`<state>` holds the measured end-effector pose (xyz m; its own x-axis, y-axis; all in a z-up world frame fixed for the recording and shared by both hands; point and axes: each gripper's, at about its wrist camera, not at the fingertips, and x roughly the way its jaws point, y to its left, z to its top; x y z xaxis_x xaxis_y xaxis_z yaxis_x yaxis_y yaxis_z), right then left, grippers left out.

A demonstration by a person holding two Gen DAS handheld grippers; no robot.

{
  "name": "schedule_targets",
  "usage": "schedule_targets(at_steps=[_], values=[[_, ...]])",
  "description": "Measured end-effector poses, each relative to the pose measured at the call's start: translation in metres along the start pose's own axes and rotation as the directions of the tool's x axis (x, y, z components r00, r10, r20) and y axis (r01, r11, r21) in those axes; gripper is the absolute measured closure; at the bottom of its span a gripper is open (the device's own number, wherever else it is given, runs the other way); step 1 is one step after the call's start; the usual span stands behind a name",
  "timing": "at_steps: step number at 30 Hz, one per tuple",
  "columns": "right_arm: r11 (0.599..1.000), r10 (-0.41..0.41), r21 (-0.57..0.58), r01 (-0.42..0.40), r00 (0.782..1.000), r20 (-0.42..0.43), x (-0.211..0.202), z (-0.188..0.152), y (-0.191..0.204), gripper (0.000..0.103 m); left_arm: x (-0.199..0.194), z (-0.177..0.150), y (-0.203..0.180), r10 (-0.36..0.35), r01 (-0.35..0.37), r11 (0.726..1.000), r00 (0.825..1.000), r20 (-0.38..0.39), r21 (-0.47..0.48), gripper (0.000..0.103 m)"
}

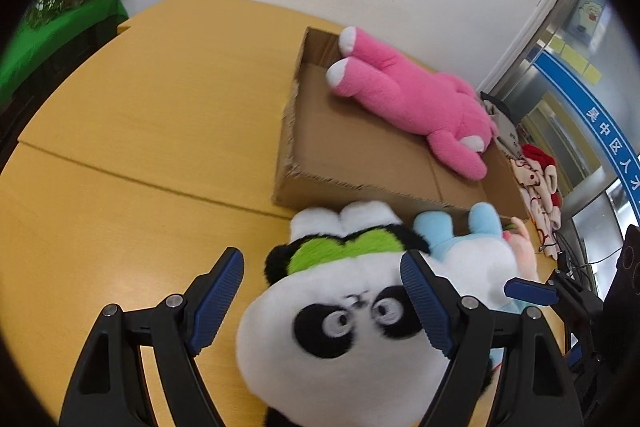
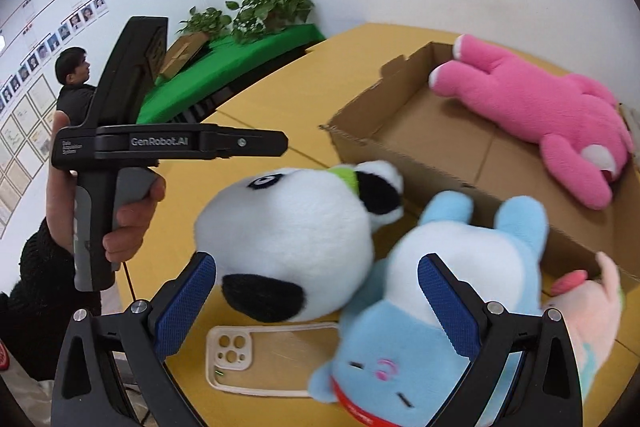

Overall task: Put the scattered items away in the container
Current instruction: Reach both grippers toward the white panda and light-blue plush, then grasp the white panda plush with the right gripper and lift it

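A shallow cardboard box (image 1: 362,151) (image 2: 432,131) lies on the yellow table with a pink plush (image 1: 416,95) (image 2: 536,115) inside it. A panda plush (image 1: 344,315) (image 2: 296,231) lies in front of the box. My left gripper (image 1: 322,301) is open, its fingers on either side of the panda's head. A blue and white plush (image 2: 432,303) (image 1: 468,251) lies next to the panda. My right gripper (image 2: 318,309) is open over the blue plush. A light pink plush (image 2: 592,319) lies at the right.
A clear phone case (image 2: 272,359) lies on the table (image 1: 140,147) near me. A red and white plush (image 1: 540,187) lies beyond the box. Potted plants (image 2: 272,7) stand on a green-covered bench at the wall. A person (image 2: 74,79) stands at the left.
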<state>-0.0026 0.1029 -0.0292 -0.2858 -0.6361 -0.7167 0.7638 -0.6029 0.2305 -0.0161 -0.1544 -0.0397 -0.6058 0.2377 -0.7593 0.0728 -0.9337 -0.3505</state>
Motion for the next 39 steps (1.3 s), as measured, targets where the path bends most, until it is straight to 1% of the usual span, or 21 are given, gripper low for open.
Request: schedule_targets(at_steps=[3,6,9,11,13,15,17,18,19,20,21,22,23,25,26,27,28,32,34,36,39], values=[[0.999,0.048,-0.008,-0.048,0.999,-0.024,0.014,0.002,0.007,0.0,-0.002,-0.008,0.013,-0.028,0.028,1.0,1.0,-0.012,-0.005,0.022],[0.999,0.047,-0.012,-0.047,0.998,-0.04,0.026,0.005,0.007,0.0,-0.002,-0.015,0.032,-0.059,0.057,0.997,0.998,-0.037,-0.053,0.022],[0.998,0.054,0.039,-0.052,0.997,-0.06,0.04,0.011,-0.003,0.0,0.003,-0.024,0.053,-0.114,0.106,0.987,0.992,-0.058,-0.121,0.022],[0.998,0.038,0.045,-0.034,0.996,-0.078,0.05,0.015,-0.008,0.0,0.009,-0.031,0.067,-0.166,0.151,0.972,0.984,-0.071,-0.178,0.022],[0.998,0.059,0.026,-0.057,0.993,-0.099,0.057,0.018,-0.008,0.0,0.013,-0.037,0.079,-0.218,0.197,0.956,0.973,-0.075,-0.219,0.022],[0.997,0.073,-0.009,-0.074,0.99,-0.121,0.062,0.019,-0.006,0.0,0.018,-0.042,0.089,-0.279,0.251,0.933,0.957,-0.081,-0.257,0.022],[0.994,0.097,-0.04,-0.104,0.984,-0.15,0.069,0.019,-0.002,0.0,0.024,-0.047,0.098,-0.355,0.314,0.9,0.93,-0.091,-0.302,0.022],[0.991,0.112,-0.049,-0.121,0.98,-0.167,0.072,0.018,0.0,0.0,0.027,-0.051,0.103,-0.399,0.351,0.878,0.912,-0.093,-0.325,0.022],[0.989,0.125,-0.056,-0.137,0.976,-0.18,0.075,0.017,0.002,0.0,0.031,-0.054,0.108,-0.449,0.394,0.85,0.889,-0.091,-0.35,0.022],[0.987,0.134,-0.066,-0.148,0.973,-0.189,0.077,0.016,0.004,0.0,0.037,-0.058,0.112,-0.5,0.437,0.816,0.862,-0.083,-0.377,0.022],[0.985,0.137,-0.076,-0.154,0.972,-0.193,0.079,0.015,0.006,0.0,0.042,-0.063,0.116,-0.54,0.469,0.785,0.838,-0.075,-0.404,0.019],[0.984,0.139,-0.083,-0.158,0.971,-0.193,0.08,0.014,0.007,0.0,0.048,-0.066,0.12,-0.566,0.489,0.759,0.822,-0.065,-0.429,0.017],[0.984,0.142,-0.083,-0.16,0.971,-0.192,0.081,0.014,0.006,0.0,0.052,-0.069,0.121,-0.589,0.507,0.735,0.806,-0.054,-0.45,0.017],[0.984,0.151,-0.068,-0.167,0.969,-0.194,0.081,0.014,0.002,0.0,0.061,-0.072,0.12,-0.641,0.55,0.684,0.767,-0.034,-0.479,0.017],[0.984,0.155,-0.061,-0.17,0.968,-0.199,0.082,0.013,0.0,0.0,0.064,-0.073,0.116,-0.668,0.576,0.663,0.744,-0.03,-0.479,0.017],[0.983,0.156,-0.061,-0.171,0.967,-0.203,0.082,0.013,-0.002,0.0,0.067,-0.073,0.109,-0.684,0.589,0.654,0.728,-0.038,-0.475,0.016],[0.983,0.153,-0.067,-0.17,0.966,-0.208,0.081,0.012,-0.002,0.0,0.068,-0.073,0.102,-0.684,0.59,0.661,0.728,-0.048,-0.463,0.015],[0.987,0.122,-0.079,-0.142,0.969,-0.216,0.08,0.008,-0.001,0.0,0.063,-0.071,0.088,-0.661,0.577,0.692,0.748,-0.059,-0.433,0.016],[0.989,0.103,-0.086,-0.123,0.971,-0.214,0.078,0.006,0.001,0.001,0.055,-0.07,0.079,-0.643,0.571,0.717,0.763,-0.063,-0.401,0.023],[0.99,0.081,-0.096,-0.103,0.975,-0.209,0.074,0.003,0.001,0.003,0.047,-0.067,0.071,-0.625,0.562,0.739,0.778,-0.065,-0.372,0.026],[0.991,0.065,-0.099,-0.085,0.979,-0.193,0.065,0.0,0.002,0.01,0.036,-0.063,0.059,-0.61,0.559,0.759,0.79,-0.065,-0.333,0.03]])
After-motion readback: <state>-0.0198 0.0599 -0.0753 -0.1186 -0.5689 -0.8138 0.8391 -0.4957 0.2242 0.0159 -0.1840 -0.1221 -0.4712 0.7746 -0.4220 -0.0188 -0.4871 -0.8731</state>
